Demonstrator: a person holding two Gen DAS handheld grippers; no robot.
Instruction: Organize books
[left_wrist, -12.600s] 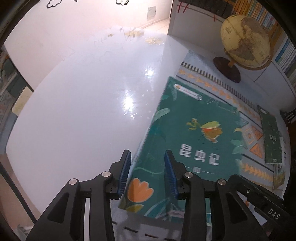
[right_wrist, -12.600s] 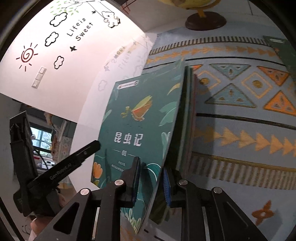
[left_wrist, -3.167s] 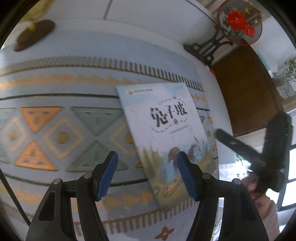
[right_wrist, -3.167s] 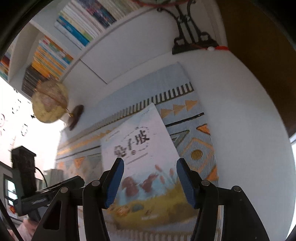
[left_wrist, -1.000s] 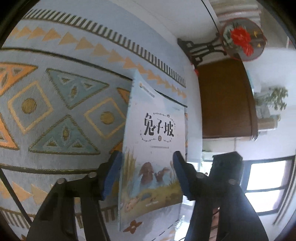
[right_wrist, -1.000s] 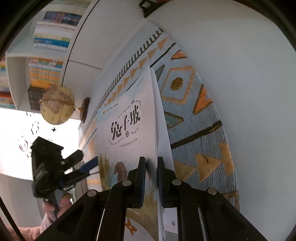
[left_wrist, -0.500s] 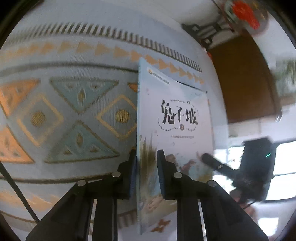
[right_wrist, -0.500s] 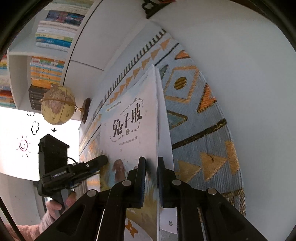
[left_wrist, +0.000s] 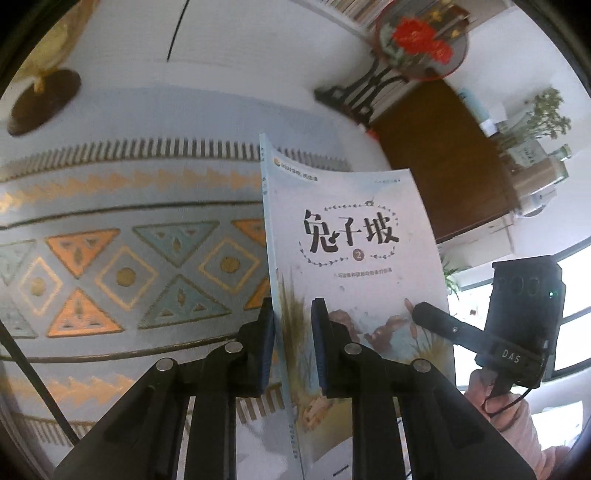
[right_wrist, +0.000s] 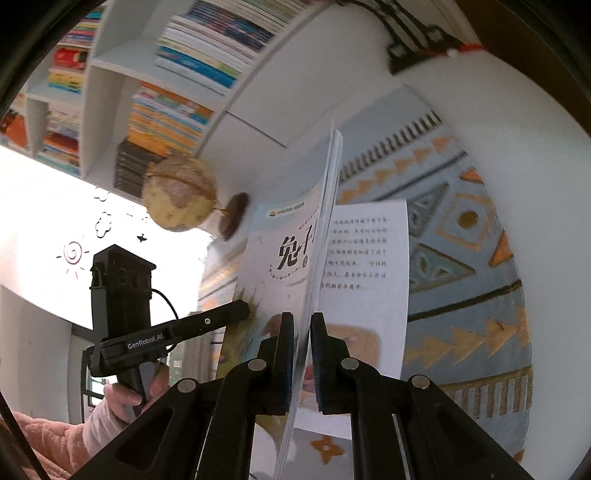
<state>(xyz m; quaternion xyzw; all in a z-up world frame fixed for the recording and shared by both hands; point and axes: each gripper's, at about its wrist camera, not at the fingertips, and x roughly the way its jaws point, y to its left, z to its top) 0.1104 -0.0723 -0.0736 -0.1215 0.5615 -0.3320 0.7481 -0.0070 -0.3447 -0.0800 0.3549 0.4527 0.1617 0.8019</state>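
Gripping opposite edges of the pale picture book (left_wrist: 354, 258), the left gripper (left_wrist: 291, 339) and right gripper (right_wrist: 302, 350) have both clamped down and raised it off the patterned rug (left_wrist: 129, 266), ready for carrying toward the bookshelf (right_wrist: 155, 92).

Globe (right_wrist: 179, 192) and round floral ornament (left_wrist: 421, 38) beside patterned rug (left_wrist: 122, 236)

Black left gripper (left_wrist: 291, 339) (blue-padded jaws), pink sleeve (right_wrist: 48, 443).
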